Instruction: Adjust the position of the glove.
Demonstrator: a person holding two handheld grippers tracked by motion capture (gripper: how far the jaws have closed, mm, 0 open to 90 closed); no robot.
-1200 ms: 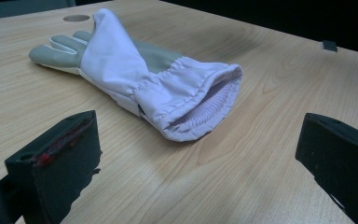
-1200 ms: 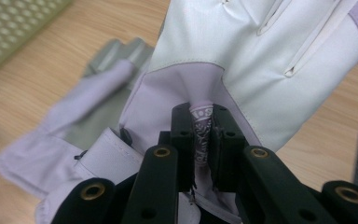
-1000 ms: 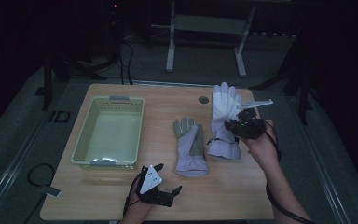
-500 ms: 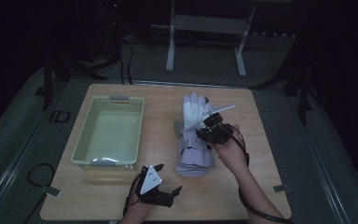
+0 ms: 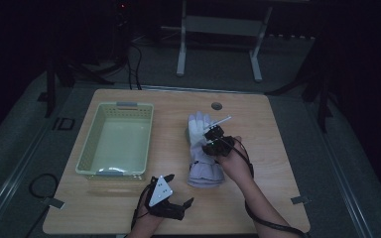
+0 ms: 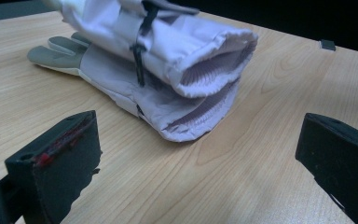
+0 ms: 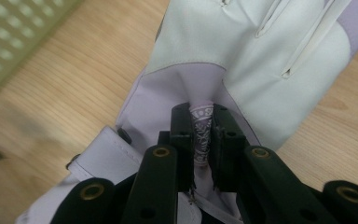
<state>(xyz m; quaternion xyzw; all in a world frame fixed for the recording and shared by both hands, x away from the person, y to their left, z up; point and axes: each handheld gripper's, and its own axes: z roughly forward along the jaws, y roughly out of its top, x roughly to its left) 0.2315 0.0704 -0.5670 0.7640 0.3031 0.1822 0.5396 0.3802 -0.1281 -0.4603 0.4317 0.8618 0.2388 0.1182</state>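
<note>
**Two gloves stacked, one pinched**

Two gloves lie one on the other near the middle of the table (image 5: 258, 198), to the right of the pale green basket (image 5: 116, 144). The upper glove (image 5: 201, 136) is white on the hand with a lilac cuff; the lower glove (image 6: 135, 88) shows grey fingertips poking out to one side and a ribbed lilac lining at its open cuff. The cuffs point toward the person, the fingers away.

The right gripper (image 7: 203, 135) has its jaws nearly shut on a fold of the upper glove's patterned lilac fabric, pinching it between the pads. The left gripper (image 6: 191, 163) rests low on the table in front of the cuffs, jaws spread wide with nothing between them.

Judging from this, the step is laying the top glove squarely on its mate. Doing it well would call for lining up cuff with cuff before letting go, lowering the fabric flat so no fold stays bunched, and keeping the lower glove from sliding; the idle gripper could steady it
</note>
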